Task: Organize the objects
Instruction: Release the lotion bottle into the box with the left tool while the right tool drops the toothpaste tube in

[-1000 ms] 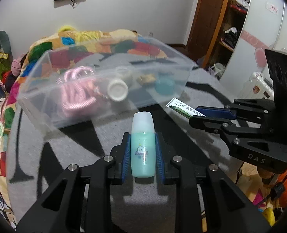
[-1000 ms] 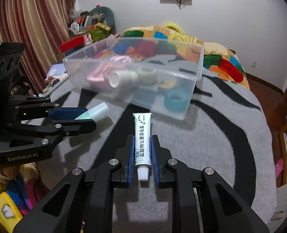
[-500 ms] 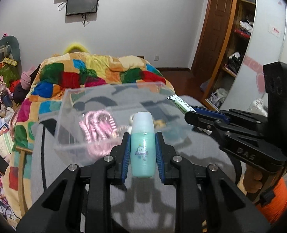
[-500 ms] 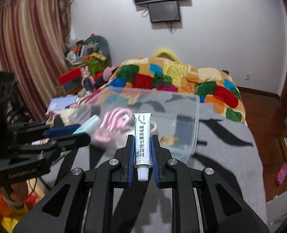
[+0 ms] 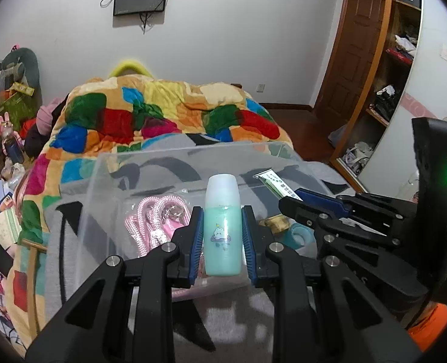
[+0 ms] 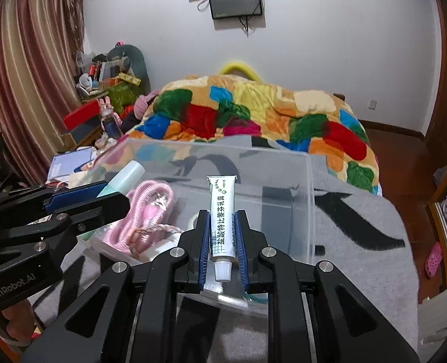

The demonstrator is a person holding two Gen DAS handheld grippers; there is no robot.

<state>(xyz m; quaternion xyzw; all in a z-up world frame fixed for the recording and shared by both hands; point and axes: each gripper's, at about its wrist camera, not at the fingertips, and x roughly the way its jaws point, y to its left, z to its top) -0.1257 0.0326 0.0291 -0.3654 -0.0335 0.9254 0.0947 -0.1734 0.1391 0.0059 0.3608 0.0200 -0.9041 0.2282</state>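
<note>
The bin (image 5: 102,199) is sitting just ahead of the left gripper (image 5: 222,236), the cord (image 5: 150,220) lying inside it, the quilt (image 5: 162,115) spreading behind

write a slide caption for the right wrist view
Right gripper holds a white ointment tube over the clear bin.

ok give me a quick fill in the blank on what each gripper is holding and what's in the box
1. The left gripper is shut on a bottle filled with ____ liquid.
2. The right gripper is shut on a white ____ with its cap pointing back toward the camera.
3. Inside the clear box lies a coiled cord coloured ____.

Missing words: green; tube; pink
</note>
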